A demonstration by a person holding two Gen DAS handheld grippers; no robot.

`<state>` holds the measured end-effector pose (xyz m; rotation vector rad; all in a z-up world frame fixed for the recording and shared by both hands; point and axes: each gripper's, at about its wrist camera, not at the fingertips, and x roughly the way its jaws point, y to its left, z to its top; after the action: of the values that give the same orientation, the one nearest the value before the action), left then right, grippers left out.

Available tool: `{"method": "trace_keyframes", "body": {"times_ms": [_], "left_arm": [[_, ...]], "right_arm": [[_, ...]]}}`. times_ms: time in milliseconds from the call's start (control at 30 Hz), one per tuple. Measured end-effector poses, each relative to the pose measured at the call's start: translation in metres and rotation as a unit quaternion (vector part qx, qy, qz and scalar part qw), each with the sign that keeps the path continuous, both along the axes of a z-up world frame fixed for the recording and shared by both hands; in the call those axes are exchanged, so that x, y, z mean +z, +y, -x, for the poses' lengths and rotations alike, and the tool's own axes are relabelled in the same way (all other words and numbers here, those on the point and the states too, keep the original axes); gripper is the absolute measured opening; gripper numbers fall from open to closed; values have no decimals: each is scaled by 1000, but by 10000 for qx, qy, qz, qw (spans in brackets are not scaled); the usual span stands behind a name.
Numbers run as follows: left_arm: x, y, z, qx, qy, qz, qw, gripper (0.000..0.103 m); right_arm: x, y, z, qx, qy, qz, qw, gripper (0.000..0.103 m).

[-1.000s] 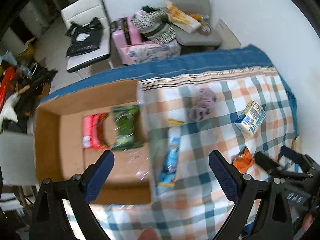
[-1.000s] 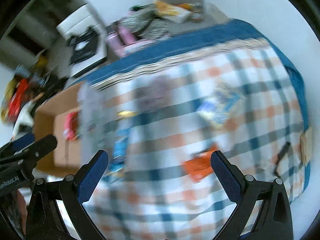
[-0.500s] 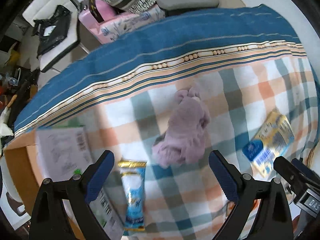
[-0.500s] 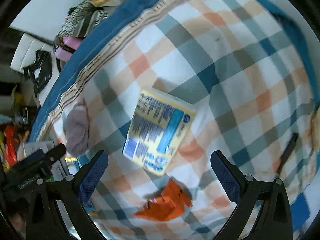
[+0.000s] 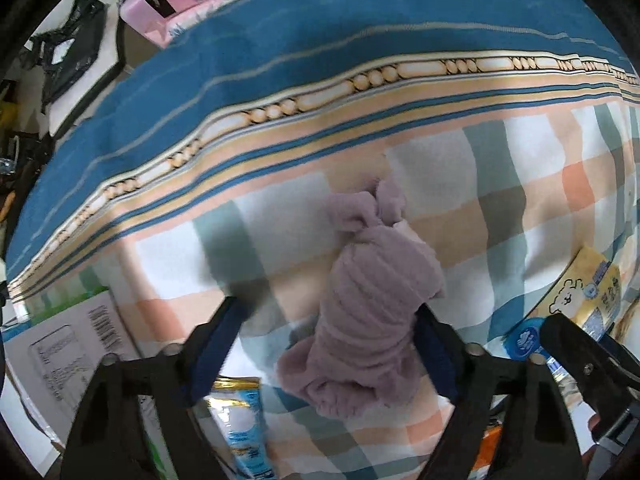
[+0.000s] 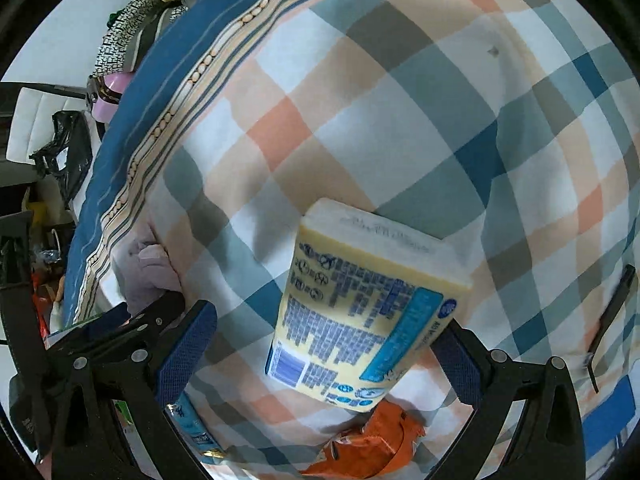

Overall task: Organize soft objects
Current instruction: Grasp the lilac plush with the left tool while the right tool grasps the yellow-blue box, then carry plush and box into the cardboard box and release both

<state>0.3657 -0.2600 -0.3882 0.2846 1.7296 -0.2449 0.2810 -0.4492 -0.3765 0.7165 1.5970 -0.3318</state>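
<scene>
A crumpled mauve cloth (image 5: 368,308) lies on the checked bedspread (image 5: 520,216). My left gripper (image 5: 326,344) is open and low over it, the cloth's near part lying between the fingers and against the right one. A yellow tissue pack (image 6: 360,312) lies on the spread. My right gripper (image 6: 324,344) is open around it, the right finger at the pack's edge. The cloth also shows at the left of the right wrist view (image 6: 148,272), and the pack at the right of the left wrist view (image 5: 588,292).
A blue snack packet (image 5: 240,428) and a white flap of the cardboard box (image 5: 68,348) lie at lower left. An orange wrapper (image 6: 372,444) lies just below the tissue pack. Chairs with clothes and bags (image 6: 132,28) stand beyond the bed's blue border.
Both grippers have dropped closer to the bed. The left one has come down around the mauve cloth, the right one around the tissue pack. The box has slid out of view to the left.
</scene>
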Motion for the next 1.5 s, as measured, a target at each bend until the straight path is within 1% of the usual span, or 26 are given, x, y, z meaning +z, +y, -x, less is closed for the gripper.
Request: {"method": "trace_keyframes", "body": {"times_ms": [33, 67, 100, 133, 167, 200, 233, 267, 367, 600, 667, 800, 867, 967, 1133, 1200, 1233, 1300, 1333, 1433, 1500], "left_arm": [[-1, -2, 1, -13, 8, 27, 10000, 67], [-2, -4, 3, -32, 21, 56, 10000, 59], [-2, -7, 5, -66, 21, 60, 10000, 52], [-2, -10, 7, -93, -5, 58, 9999, 50], [-1, -12, 9, -103, -29, 56, 9999, 45], [-1, -14, 10, -105, -45, 69, 9999, 40], [1, -14, 11, -110, -49, 66, 9999, 39], [1, -15, 11, -119, -68, 51, 9999, 37], [4, -18, 11, -93, -153, 29, 9998, 35], [15, -20, 15, -65, -294, 21, 9995, 34], [22, -20, 17, -47, -343, 39, 9994, 34], [46, -24, 27, -15, -486, 128, 9987, 33], [58, -22, 30, 8, -558, 206, 9982, 33], [88, -12, 45, 80, -738, 395, 9965, 33], [139, 23, 83, 316, -1033, 736, 9914, 33], [159, 44, 102, 453, -1092, 914, 9888, 33], [163, 55, 104, 493, -1116, 967, 9878, 33], [180, 80, 123, 604, -1194, 1116, 9847, 33], [183, 92, 124, 651, -1209, 1169, 9836, 33], [206, 130, 148, 779, -1306, 1331, 9794, 33], [215, 155, 157, 854, -1378, 1391, 9769, 33]], "right_arm": [[-2, 0, -1, -14, 24, 2, 10000, 101], [-5, -1, -1, -36, 47, 1, 10000, 100], [-7, 0, -1, -54, 85, 17, 9999, 96], [-8, -1, -3, -51, 111, 24, 9999, 93], [-10, -1, -3, -43, 147, 36, 9999, 90], [-11, -2, -2, -45, 169, 35, 9998, 85], [-13, -1, -3, -52, 207, 35, 9998, 78], [-15, -2, -2, -72, 253, 56, 9996, 74], [-16, -5, 2, -158, 211, 29, 9996, 72], [-13, -6, 6, -76, 186, 64, 9998, 70], [-11, -7, 7, -64, 169, 46, 9998, 69], [-1, -3, 5, -24, 69, 2, 10000, 69], [9, 2, 5, 47, -35, -33, 10000, 68], [30, 14, 7, 196, -244, -128, 9994, 68], [77, 41, 20, 555, -707, -237, 9957, 68], [96, 52, 26, 732, -858, -316, 9931, 68], [106, 63, 36, 839, -934, -361, 9914, 68], [119, 78, 45, 986, -1040, -473, 9886, 68], [129, 91, 54, 1071, -1107, -547, 9866, 68], [150, 120, 73, 1336, -1263, -642, 9809, 68], [162, 147, 85, 1513, -1362, -725, 9764, 68]]}}
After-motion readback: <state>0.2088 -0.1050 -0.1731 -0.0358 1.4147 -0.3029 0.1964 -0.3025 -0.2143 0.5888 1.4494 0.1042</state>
